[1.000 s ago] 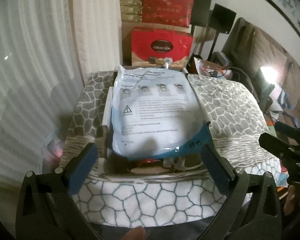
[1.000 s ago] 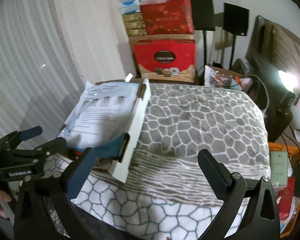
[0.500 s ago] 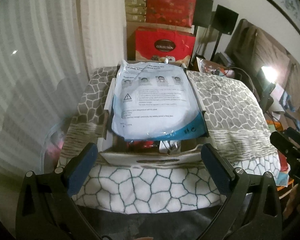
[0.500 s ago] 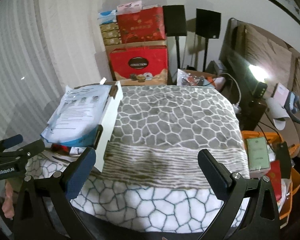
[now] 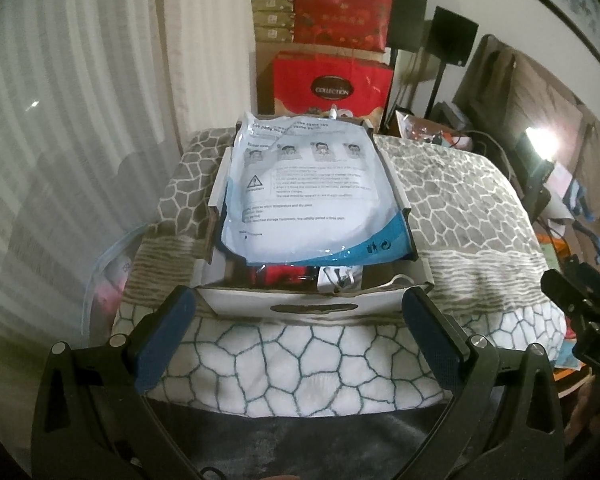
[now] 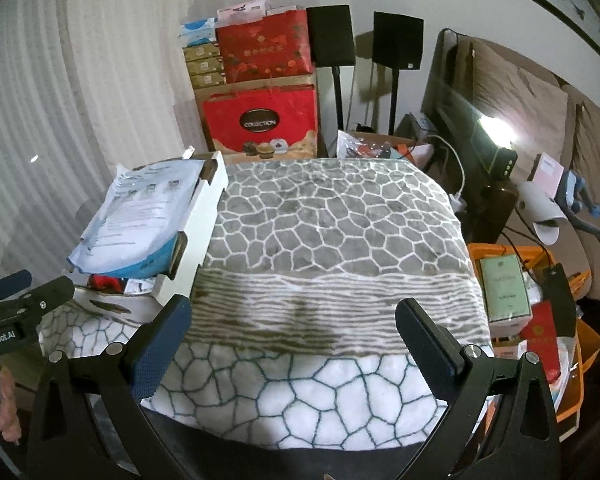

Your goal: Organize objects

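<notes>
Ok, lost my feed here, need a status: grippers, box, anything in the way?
Left gripper open, empty, facing white box. Right gripper open over bare blanket. Mask packet lies atop box contents. Nothing blocking.

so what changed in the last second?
Both hand-held grippers backed away from the white box: the left hand-held gripper now frames its near wall from further off, and the right hand-held gripper drew back too. Nothing grasped or released. The mask packet lies on the box as before; both remain open.
</notes>
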